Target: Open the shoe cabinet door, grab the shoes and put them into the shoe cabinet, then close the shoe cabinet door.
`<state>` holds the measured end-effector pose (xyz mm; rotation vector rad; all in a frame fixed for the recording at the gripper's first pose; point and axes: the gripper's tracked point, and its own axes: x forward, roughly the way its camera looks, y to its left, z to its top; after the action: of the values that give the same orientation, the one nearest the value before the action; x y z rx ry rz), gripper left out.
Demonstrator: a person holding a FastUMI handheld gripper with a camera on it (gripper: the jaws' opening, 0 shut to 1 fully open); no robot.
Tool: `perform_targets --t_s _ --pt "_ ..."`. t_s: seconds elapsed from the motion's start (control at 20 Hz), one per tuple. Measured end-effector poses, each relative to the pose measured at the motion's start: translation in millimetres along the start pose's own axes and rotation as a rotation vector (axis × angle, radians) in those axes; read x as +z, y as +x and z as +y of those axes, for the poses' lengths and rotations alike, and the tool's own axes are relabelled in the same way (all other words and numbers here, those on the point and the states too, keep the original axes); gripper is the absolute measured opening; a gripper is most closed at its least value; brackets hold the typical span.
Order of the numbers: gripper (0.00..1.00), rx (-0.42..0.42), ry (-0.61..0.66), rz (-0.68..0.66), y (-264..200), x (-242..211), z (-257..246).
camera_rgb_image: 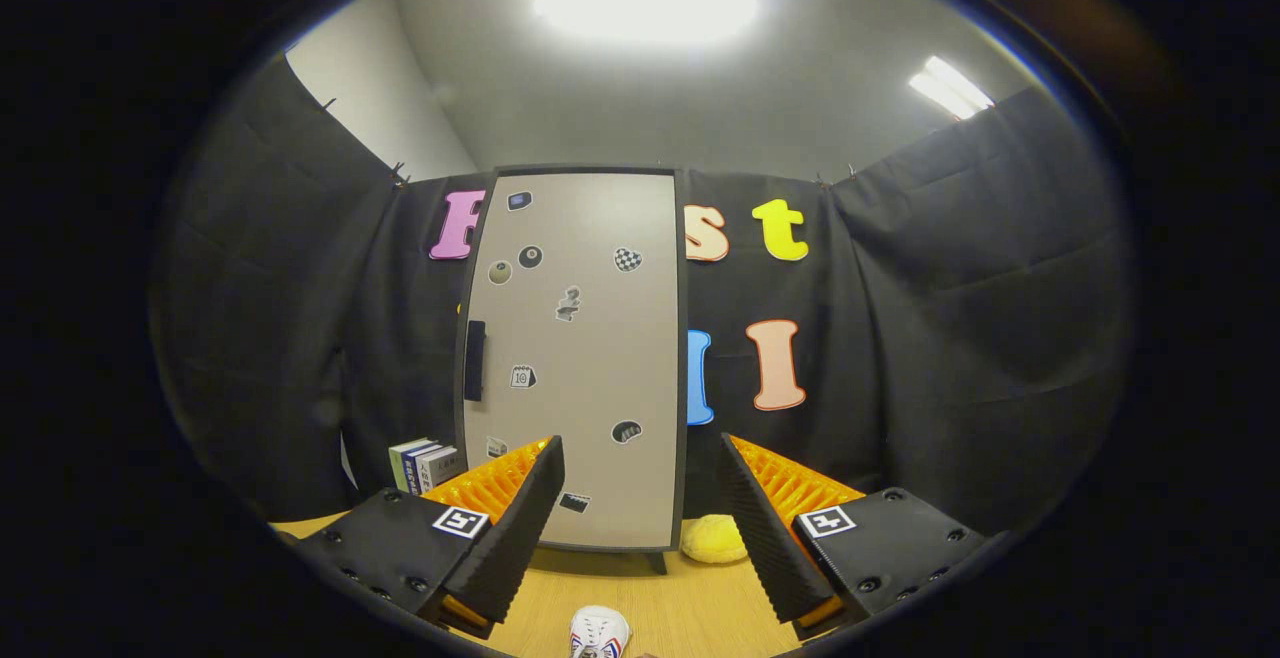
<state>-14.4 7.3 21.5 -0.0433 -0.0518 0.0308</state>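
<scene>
The shoe cabinet (580,358) stands upright on the wooden table (690,608), straight ahead beyond my fingers. Its pale door is closed and carries several small stickers. A dark handle (475,360) sits on the door's left edge at mid height. A small white shoe (598,632) with red and blue marks lies on the table close below, between my fingers. My gripper (640,523) is open, fingers wide apart, nothing between them, well short of the cabinet.
A yellow soft object (714,539) lies on the table at the cabinet's lower right corner. A few upright books (424,465) stand left of the cabinet, behind my left finger. Black cloth walls close the booth on three sides.
</scene>
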Motion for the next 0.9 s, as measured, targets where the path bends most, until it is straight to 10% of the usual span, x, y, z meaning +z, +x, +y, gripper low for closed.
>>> perform_targets --t_s 0.9 --pt "0.96 0.156 0.074 -0.019 87 27 83"
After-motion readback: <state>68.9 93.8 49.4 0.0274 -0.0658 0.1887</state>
